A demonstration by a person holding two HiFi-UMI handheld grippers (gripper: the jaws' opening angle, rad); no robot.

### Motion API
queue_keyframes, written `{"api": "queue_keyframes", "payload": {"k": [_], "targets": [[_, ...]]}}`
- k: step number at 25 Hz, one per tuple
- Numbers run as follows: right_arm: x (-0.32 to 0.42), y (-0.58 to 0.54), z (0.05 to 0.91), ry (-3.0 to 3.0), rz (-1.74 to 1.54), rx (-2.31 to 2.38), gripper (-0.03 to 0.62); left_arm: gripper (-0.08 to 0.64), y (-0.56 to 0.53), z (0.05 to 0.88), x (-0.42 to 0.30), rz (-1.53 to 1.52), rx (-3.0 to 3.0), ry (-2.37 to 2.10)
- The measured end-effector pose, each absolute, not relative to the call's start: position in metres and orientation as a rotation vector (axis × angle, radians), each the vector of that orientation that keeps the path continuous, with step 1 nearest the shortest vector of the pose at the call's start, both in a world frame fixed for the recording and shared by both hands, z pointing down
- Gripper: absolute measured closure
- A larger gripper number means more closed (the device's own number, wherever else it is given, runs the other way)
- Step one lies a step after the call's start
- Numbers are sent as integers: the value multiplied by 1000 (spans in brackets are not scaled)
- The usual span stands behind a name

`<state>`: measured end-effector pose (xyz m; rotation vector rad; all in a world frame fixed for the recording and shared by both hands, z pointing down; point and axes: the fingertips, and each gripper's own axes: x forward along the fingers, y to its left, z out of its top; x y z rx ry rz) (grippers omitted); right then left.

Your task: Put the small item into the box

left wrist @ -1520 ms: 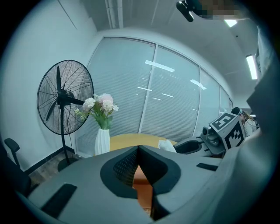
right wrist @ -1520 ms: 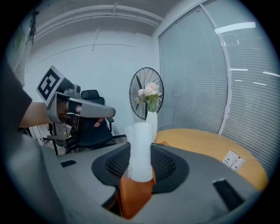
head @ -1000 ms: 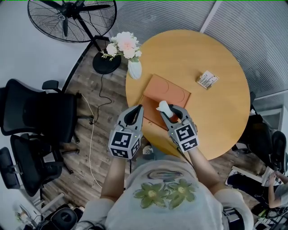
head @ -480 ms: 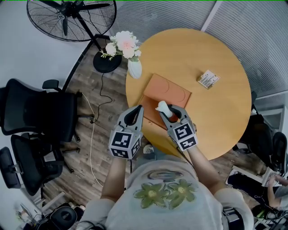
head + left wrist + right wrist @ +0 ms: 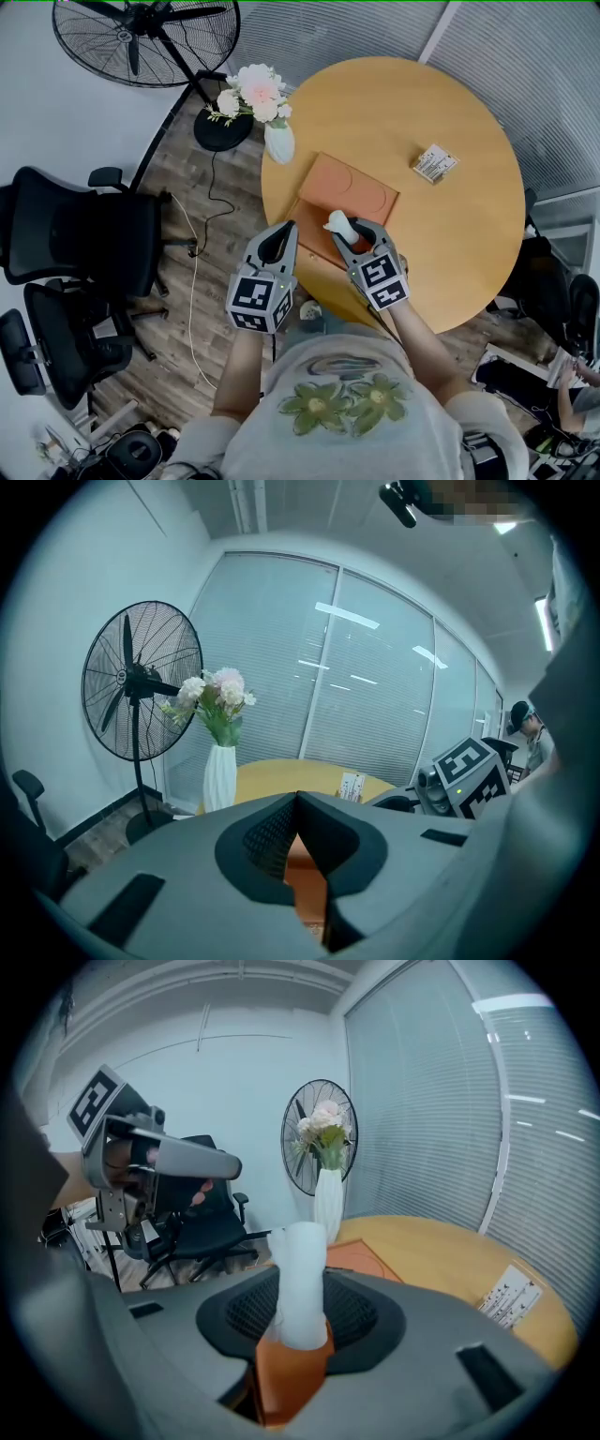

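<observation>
Seen from above, a person stands at a round wooden surface (image 5: 441,244) with a gripper in each hand. A flat orange box (image 5: 354,187) lies on the surface in front of them and serves as the landmark here.

The right gripper (image 5: 354,234) is closed on the small item (image 5: 302,1279), a white, tube-shaped piece. The piece stands upright between the pads with its top poking out past the fingertips. The gripper tilts downward and holds the item over the near end of the box, on the person's side, probably lining it up for lowering in. No view settles whether the item touches the box yet.

The left gripper (image 5: 298,803) has its jaws closed tip to tip with nothing between them. It sits off the box's near left corner, past the rim of the surface, seemingly parked clear of the working hand.

The top of the box shows a round outline. It cannot be told whether that is a recess to receive the item or a mark on a closed lid.

A white vase of flowers (image 5: 278,142) stands beyond the box's far left corner. A small printed packet (image 5: 433,165) lies well off to the box's right.
</observation>
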<state>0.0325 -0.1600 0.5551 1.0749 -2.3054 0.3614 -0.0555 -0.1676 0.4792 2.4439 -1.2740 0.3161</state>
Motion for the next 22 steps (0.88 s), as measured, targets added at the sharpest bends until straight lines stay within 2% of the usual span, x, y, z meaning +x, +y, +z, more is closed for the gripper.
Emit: {"api": "queue_keyframes", "payload": {"k": [22], "targets": [[19, -163, 584, -2257, 361, 987, 443, 560, -169, 491, -55, 337, 2421, -1265]]}}
